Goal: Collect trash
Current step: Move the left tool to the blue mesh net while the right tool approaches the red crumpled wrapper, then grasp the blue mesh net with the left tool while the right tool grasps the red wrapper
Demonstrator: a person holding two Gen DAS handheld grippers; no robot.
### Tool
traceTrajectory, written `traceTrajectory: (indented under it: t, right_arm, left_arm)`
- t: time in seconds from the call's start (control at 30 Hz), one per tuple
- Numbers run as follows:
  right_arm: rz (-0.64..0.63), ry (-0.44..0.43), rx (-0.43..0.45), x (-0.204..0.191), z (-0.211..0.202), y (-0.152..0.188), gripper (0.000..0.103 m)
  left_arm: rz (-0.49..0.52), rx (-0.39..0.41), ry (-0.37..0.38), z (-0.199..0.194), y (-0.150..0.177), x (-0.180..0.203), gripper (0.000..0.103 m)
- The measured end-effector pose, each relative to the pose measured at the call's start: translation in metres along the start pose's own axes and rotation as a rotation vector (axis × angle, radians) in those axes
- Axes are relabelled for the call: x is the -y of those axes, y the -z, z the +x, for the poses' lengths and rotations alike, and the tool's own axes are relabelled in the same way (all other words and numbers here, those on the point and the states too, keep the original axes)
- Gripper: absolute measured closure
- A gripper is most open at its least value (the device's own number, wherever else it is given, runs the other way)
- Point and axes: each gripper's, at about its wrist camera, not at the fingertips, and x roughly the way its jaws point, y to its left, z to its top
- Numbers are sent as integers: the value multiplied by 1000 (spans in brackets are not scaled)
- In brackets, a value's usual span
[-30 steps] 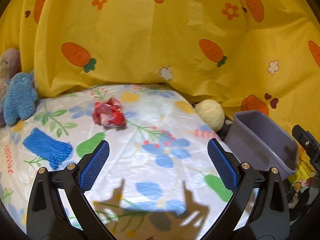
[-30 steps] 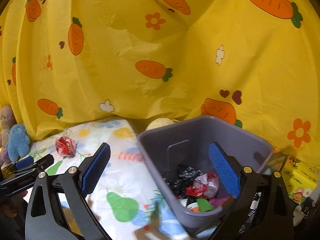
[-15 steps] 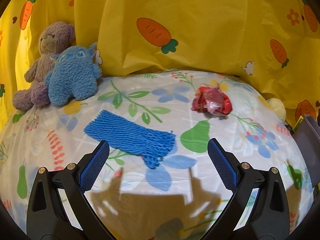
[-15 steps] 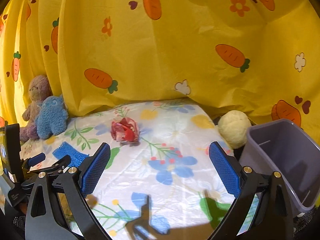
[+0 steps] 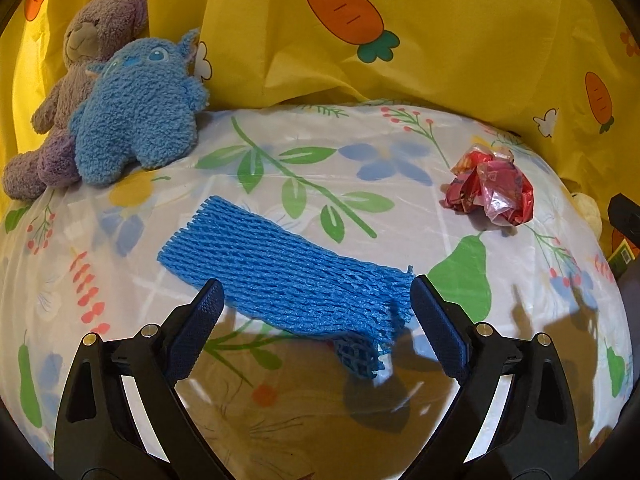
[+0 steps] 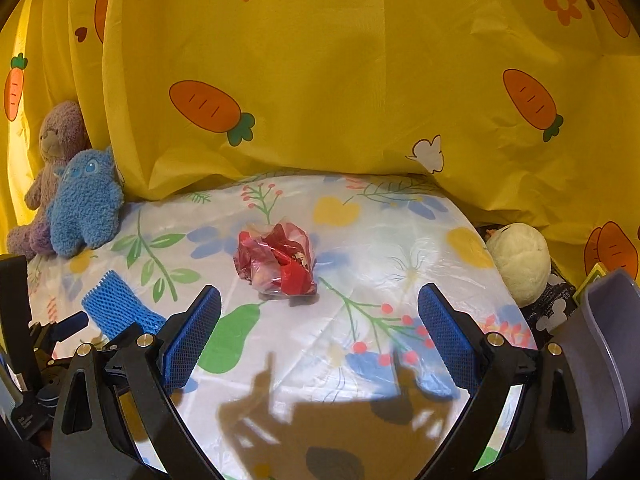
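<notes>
The left gripper [image 5: 314,320] hung over a blue foam net sleeve [image 5: 280,276], flat and long on the floral-covered bench [image 5: 280,420], its frayed near end curled under at 6 o'clock. The fingers [image 5: 200,328] stood released, spread either side of the sleeve's near edge without pressing it; they had just been closing a little. At 2 o'clock from the sleeve, well apart, lay a crumpled red plastic wrapper [image 5: 490,194], glossy and balled.

The right gripper [image 6: 320,328] also stood released, nothing between its fingers [image 6: 446,332], with the wrapper [image 6: 278,262] straight ahead at 12 o'clock on open cloth. The sleeve [image 6: 120,312] showed at 9 o'clock beside the left gripper's black frame [image 6: 28,360].

Bare cloth surrounded both pieces. A grey bin [image 6: 608,360] sat off the bench's edge at 3 o'clock, a cream plush ball [image 6: 518,262] just beyond it at 2 o'clock. At 10 o'clock a blue plush toy [image 5: 136,108] leaned against a purple teddy bear [image 5: 80,64]. A yellow carrot-print curtain [image 6: 340,80] closed off the far side.
</notes>
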Motion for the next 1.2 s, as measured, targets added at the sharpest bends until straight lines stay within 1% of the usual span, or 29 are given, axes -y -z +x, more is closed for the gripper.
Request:
traceTrajectory:
  t: [0.03,0.1,0.17,0.23,0.33,0.37,0.4,0.43,0.5,0.53,0.57,0.6,0.63,0.67,0.7,0.77,0.8,0.87,0.93,1.0,1.03,1.07,1.17,1.2]
  right_arm:
    - [-9,2,-7,-2,5,-1,8]
    - [-26,2,-10,-5,14,-3,8]
    - [-42,-3,-14,-8,22,-5,8]
    - [-52,-6,-20,-10,31,-6,8]
    - [-59,-6,-31,-13,45,-7,8]
    - [-63,-10,-39,-14,50,-8,10]
    - [-67,-14,-48,-16,55,-8,11]
    - [-72,-15,-57,-19,59,-8,12]
    - [-81,-23,-70,-24,66,-8,13]
    - [-86,-32,-76,-25,68,-8,16]
    - [-91,-36,-82,-27,71,-8,22]
    - [-94,-39,-90,-29,74,-9,24]
    - [-93,-43,-97,-30,78,-9,26]
    - [-89,-46,-103,-31,81,-9,28]
    - [-88,-44,-107,-32,85,-10,30]
    - [-95,-35,-115,-34,91,-11,37]
    - [-95,-31,-121,-34,94,-11,38]
    - [-89,-27,-133,-34,100,-12,48]
    - [-90,-26,-145,-33,106,-11,52]
    - [-94,-27,-150,-32,109,-11,55]
    - [-95,-27,-153,-32,111,-11,63]
    - [-97,-31,-161,-32,113,-11,73]
    - [-107,-38,-160,-31,114,-9,80]
    - [-111,-38,-159,-31,113,-9,81]
  left_arm:
    - [9,-14,-1,5,0,2,17]
    - [25,-45,9,14,-1,4,29]
    - [41,-66,7,22,0,6,30]
    - [52,-66,-3,25,0,7,31]
    - [62,-68,-16,27,-1,7,37]
    - [57,-66,-20,27,-1,6,41]
    - [51,-62,-24,27,-1,4,48]
    - [45,-57,-30,26,-1,2,51]
    - [28,-49,-32,25,-2,-3,68]
    - [20,-47,-36,25,-2,-5,72]
    - [13,-44,-38,24,-3,-8,79]
    - [4,-41,-35,24,-3,-9,85]
    - [-3,-39,-30,23,-3,-11,87]
    - [-7,-37,-18,23,-3,-11,94]
    - [-13,-39,-2,23,-3,-12,97]
    - [-22,-32,9,22,-3,-13,98]
    - [-28,-28,20,22,-3,-13,98]
    - [-41,-17,39,20,-3,-15,98]
    - [-58,-9,70,16,-2,-16,98]
    - [-64,0,83,12,-3,-16,98]
    - [-63,6,86,10,-4,-16,98]
    - [-64,12,89,7,-4,-15,98]
    - [-76,25,104,2,-6,-17,98]
    - [-82,29,110,0,-6,-17,98]
